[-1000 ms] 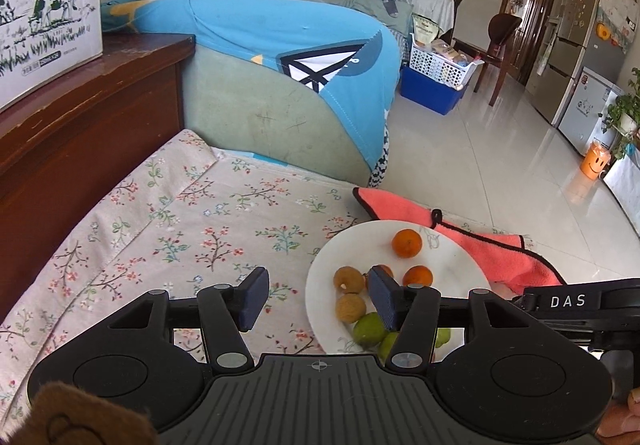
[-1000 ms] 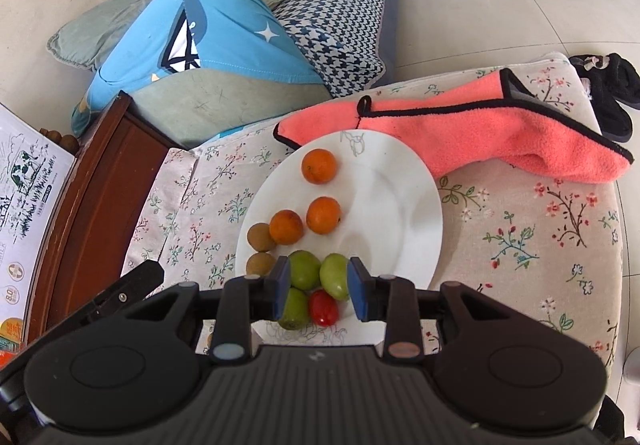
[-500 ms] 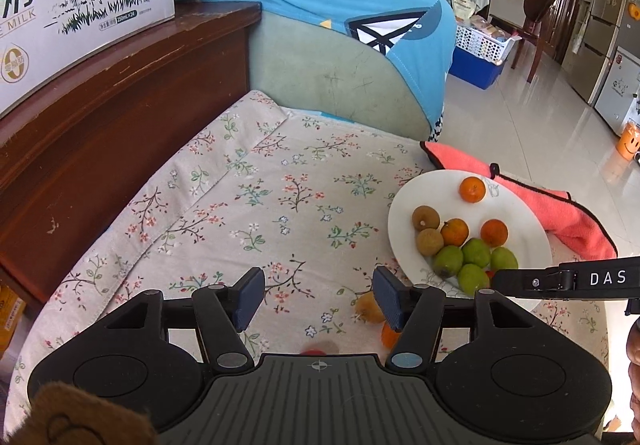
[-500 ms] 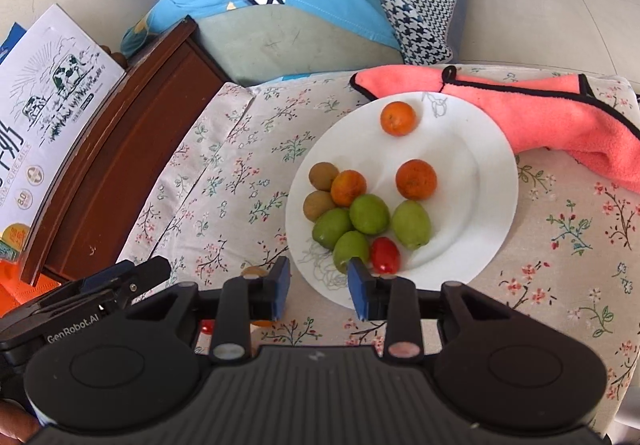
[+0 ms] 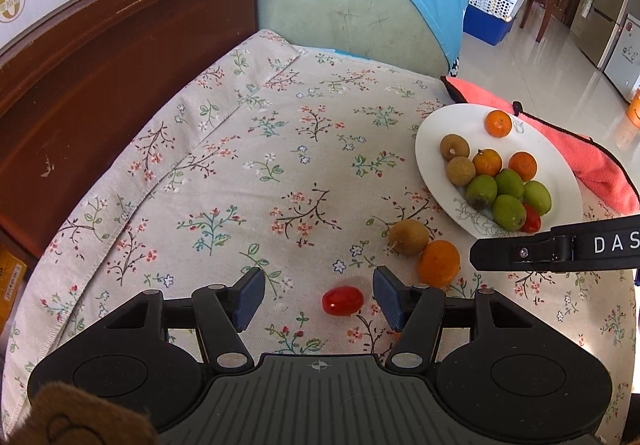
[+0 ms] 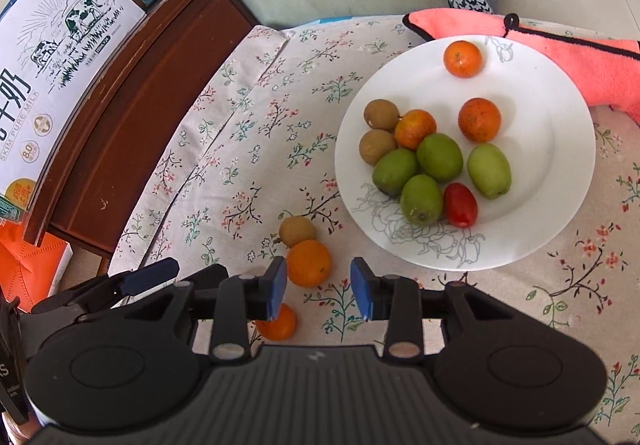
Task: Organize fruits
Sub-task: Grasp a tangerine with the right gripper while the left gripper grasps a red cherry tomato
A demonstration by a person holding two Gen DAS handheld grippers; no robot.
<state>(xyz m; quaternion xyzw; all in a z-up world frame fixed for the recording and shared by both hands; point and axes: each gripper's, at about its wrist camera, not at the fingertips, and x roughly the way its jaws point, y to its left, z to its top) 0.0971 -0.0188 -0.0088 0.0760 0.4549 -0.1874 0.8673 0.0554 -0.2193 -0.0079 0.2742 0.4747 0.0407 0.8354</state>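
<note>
A white plate [image 5: 562,181] [image 6: 560,125] on the floral cloth holds oranges, green fruits, brown longans and a red tomato [image 6: 461,205]. Loose on the cloth lie a red cherry tomato [image 5: 343,300], an orange [image 5: 439,263] [image 6: 308,263] and a brown longan [image 5: 409,237] [image 6: 297,231]. A second loose orange [image 6: 278,323] shows under the right gripper's left finger. My left gripper [image 5: 318,297] is open, the cherry tomato between its fingers, nearer the right one and untouched. My right gripper [image 6: 319,287] is opening, nothing between its pads, the loose orange just ahead to the left.
A dark wooden cabinet [image 5: 100,85] with a milk carton box [image 6: 48,85] stands on the left. A coral towel [image 6: 580,57] lies behind the plate. A green cushion with blue cloth [image 5: 360,5] sits beyond the table. The right gripper's body [image 5: 560,249] reaches in from the right.
Both grippers pulled back from the plate toward the near left of the table and dipped. The loose tomato, orange and longan came into view. The right gripper's jaws widened slightly.
</note>
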